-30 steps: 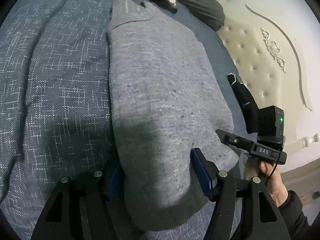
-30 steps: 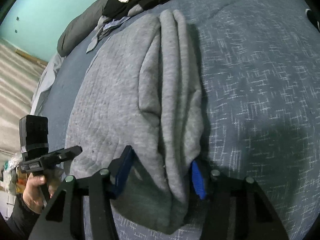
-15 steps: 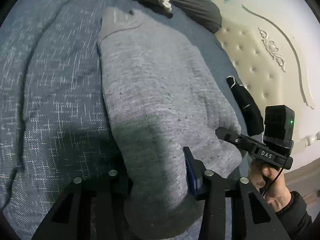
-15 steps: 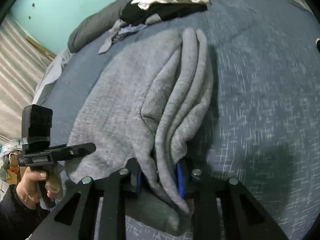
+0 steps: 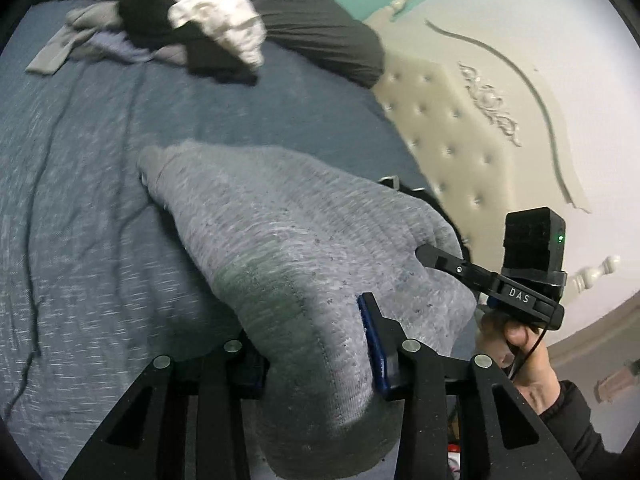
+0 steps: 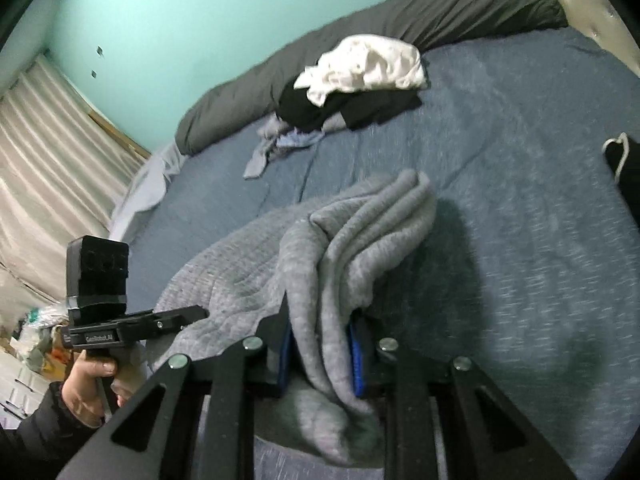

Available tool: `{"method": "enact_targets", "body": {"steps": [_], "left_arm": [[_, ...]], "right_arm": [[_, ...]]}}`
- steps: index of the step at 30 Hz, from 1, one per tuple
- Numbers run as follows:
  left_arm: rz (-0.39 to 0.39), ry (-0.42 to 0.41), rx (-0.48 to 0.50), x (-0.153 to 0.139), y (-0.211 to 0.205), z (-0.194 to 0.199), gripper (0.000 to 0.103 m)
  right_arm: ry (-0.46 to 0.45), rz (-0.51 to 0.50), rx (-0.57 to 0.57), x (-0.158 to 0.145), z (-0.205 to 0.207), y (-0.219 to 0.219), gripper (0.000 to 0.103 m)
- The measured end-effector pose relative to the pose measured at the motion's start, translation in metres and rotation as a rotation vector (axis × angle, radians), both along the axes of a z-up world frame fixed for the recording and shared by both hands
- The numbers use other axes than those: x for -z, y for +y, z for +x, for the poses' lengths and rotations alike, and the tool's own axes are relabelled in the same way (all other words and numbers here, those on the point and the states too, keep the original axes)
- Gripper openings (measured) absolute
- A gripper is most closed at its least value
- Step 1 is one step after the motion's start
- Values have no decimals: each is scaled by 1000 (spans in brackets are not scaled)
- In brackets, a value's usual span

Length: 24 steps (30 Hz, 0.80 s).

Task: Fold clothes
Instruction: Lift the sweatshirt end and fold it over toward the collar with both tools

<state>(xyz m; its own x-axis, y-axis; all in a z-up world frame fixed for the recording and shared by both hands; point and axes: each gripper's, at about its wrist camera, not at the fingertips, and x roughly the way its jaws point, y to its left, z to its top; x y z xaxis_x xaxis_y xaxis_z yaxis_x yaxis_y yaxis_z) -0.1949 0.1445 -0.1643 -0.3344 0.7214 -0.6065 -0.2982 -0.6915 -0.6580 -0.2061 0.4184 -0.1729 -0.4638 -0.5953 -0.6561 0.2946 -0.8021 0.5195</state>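
Sweater [image 5: 280, 240] hem now off bed [image 5: 80, 200] — pinched btwn both claws' pads.

blue bedspread [image 5: 100, 200] | dk grey pillow [image 6: 440, 8] | tufted headboard [image 5: 452, 120] | teal wall [image 6: 180, 20]

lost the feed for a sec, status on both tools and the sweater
Left tool and right tool both clamped on the grey sweater's near edge. Sweater lifting off the blue bedspread. Clothes pile lies beyond.
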Motion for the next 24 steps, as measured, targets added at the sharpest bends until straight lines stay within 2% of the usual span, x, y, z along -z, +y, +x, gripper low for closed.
{"method": "enact_targets", "body": {"steps": [6, 12, 17, 21, 24], "left_arm": [[13, 21, 48, -32, 60, -14, 41], [5, 86, 98, -76, 122, -39, 41], [1, 178, 137, -114, 183, -70, 41], [2, 259, 157, -132, 236, -92, 41], [-2, 305, 170, -140, 282, -107, 41]], "right_arm": [[24, -20, 37, -44, 18, 69, 22], [70, -23, 83, -89, 5, 127, 22], [145, -2, 137, -138, -21, 180, 22], [224, 39, 173, -175, -40, 225, 22], [267, 90, 200, -191, -51, 258, 21]]}}
